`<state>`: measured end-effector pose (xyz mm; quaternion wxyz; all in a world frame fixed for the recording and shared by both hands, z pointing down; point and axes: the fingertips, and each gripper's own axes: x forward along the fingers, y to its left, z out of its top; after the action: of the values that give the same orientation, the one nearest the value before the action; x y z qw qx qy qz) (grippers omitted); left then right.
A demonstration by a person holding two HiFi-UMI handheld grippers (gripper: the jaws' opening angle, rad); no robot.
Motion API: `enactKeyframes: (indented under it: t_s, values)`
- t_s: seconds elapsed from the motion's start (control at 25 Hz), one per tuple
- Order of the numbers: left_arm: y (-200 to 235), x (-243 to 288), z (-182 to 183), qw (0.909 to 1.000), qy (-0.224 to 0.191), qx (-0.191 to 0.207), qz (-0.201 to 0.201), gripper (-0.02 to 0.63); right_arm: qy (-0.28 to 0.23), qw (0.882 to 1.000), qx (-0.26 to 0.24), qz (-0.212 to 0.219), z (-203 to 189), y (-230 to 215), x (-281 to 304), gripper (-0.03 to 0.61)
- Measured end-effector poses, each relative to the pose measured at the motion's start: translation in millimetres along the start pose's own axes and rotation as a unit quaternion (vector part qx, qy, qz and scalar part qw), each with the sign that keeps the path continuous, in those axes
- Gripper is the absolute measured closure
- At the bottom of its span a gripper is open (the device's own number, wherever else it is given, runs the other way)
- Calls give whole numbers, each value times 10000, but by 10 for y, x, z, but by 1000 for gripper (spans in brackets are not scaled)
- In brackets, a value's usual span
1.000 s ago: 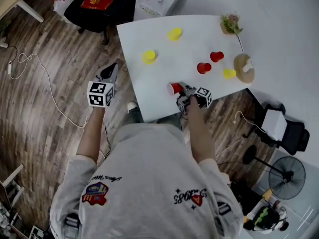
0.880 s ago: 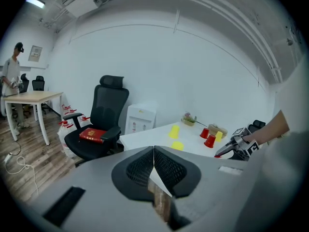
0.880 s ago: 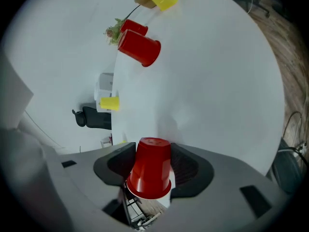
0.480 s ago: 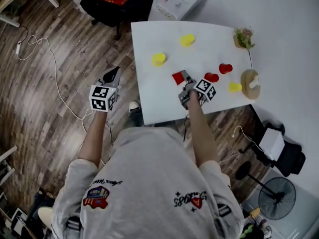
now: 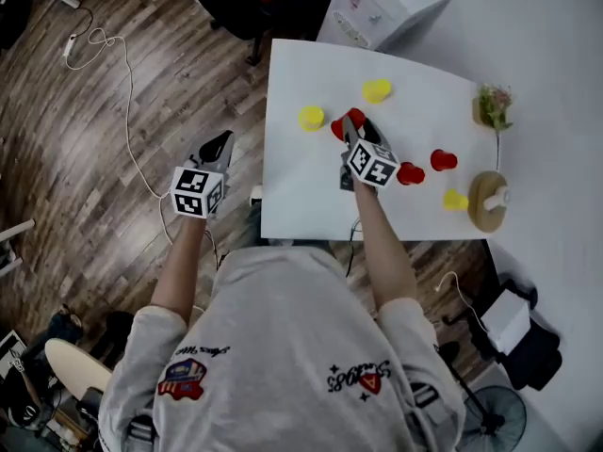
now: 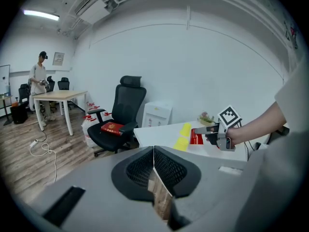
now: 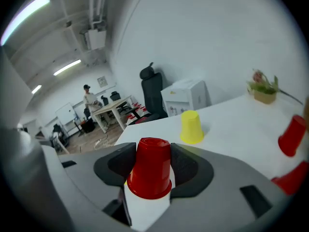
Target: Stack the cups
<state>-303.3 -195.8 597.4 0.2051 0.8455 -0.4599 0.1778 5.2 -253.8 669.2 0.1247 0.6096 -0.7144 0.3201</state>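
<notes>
Now right gripper point(image 7: 152, 152) fingers pinch a red cup point(image 7: 150, 170); left gripper point(image 6: 154, 152) fingers pressed together.

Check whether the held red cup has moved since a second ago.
Yes. The red cup went from the near edge of the table to beside the leftmost yellow cup.

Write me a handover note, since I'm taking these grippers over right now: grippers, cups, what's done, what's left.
Right gripper: shut on a red cup, held over the table near a yellow cup.
Left gripper: shut, empty, off the table's left side.
Elsewhere on the table, each apart: two more red cups and two more yellow cups.
Done: one red cup picked up; no stack shows.
Left: stack all six.
</notes>
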Motion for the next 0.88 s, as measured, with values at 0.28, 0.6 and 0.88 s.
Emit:
enactKeyframes:
  t_s: [0.28,0.6,0.88]
  values:
    - [-263,-90,-210,9975,131,-355,591,607,-100,9826,-1791,472,-64,163,344,354]
    - [-562,-125,-420,9950,262,-558,787,607,-101,9659,-2508,638,-180,270,346,357]
    - [-648,-131,-311,9947,152,-496,884,607,18,9622,-2622,731,-301,258,258,357]
